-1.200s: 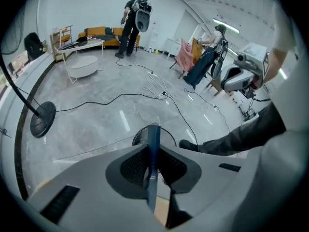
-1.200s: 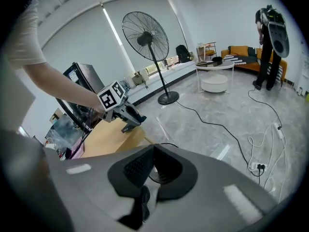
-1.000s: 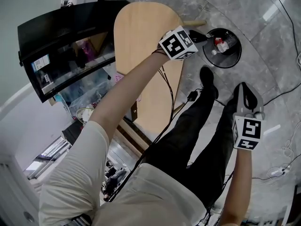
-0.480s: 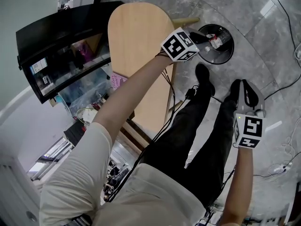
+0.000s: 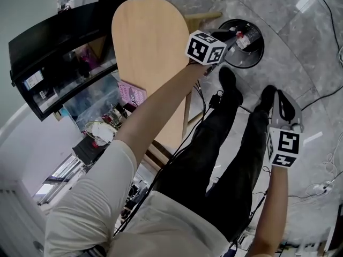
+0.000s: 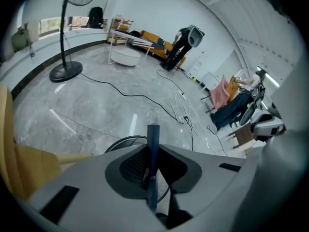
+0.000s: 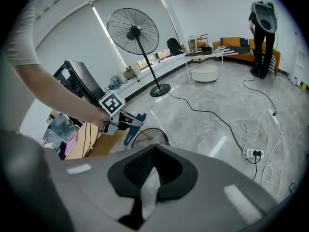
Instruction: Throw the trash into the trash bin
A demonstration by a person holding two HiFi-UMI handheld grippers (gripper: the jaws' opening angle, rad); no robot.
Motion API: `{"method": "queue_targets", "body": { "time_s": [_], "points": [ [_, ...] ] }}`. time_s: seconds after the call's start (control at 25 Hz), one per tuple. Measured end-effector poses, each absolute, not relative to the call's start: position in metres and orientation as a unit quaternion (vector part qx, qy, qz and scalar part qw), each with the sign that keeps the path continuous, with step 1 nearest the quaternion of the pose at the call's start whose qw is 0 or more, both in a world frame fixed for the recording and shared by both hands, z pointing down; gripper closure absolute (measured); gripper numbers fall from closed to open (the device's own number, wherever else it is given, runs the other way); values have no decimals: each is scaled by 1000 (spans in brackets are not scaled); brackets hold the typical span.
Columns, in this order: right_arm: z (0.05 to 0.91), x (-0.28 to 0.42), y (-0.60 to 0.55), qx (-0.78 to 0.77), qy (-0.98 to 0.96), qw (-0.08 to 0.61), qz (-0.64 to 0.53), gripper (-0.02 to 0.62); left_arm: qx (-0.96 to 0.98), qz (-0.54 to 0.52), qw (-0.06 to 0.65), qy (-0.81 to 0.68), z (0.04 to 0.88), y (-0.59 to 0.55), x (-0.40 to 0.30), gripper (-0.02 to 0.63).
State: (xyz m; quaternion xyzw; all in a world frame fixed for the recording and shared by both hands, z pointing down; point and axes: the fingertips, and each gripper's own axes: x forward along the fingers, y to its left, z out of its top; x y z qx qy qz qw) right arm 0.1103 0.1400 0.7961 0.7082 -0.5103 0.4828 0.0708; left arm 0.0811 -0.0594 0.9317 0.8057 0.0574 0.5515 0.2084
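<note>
Grey marble floor [image 5: 300,52] fills most of what we see, with a pale wooden counter [image 5: 150,42] to one side and a black mesh trash bin [image 5: 256,57] standing just past its end. Our left tool [image 5: 236,36] reaches out over the bin's counter-side rim, clamped narrow on a slim dark-blue piece of trash [image 6: 152,149] that stands up between the jaws. Our right tool [image 5: 278,98] hangs low by our leg, well apart from the bin, closed on a pale crumpled scrap [image 7: 148,187].

We judge the main risk to be the release point. The blue piece is long and sits near the rim rather than over the middle, so letting go here could tip it against the edge and drop it onto the floor. The scrap looks light and may cling to the jaws or drift wide if dropped from high up. Loose cables [image 7: 227,124] cross the floor, and one could catch a foot as we step closer.

We can read no brand or writing. The tools' cubes [image 5: 205,47] carry only square markers, and print on the pink sheet [image 5: 131,94] is too small.
</note>
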Motion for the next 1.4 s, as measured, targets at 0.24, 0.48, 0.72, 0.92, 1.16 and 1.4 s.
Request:
{"method": "queue_targets", "body": {
  "time_s": [0.24,0.48,0.72,0.92,1.16,1.4],
  "points": [
    [825,102,140,699,-516,75,490,584,800,527,285,-38,981,-64,71,534],
    [843,95,133,687,-528,85,491,585,796,518,308,-60,1011,-57,57,467],
    [841,98,127,688,-529,88,489,584,789,520,325,-45,1008,-49,51,292],
    [823,104,121,689,-537,97,477,584,795,512,325,-25,975,-45,50,255],
    [777,119,112,690,-553,110,454,584,810,492,319,-18,915,-43,56,255],
    [712,127,111,689,-562,112,443,584,823,458,335,-23,836,-37,61,255]
  ]
}}
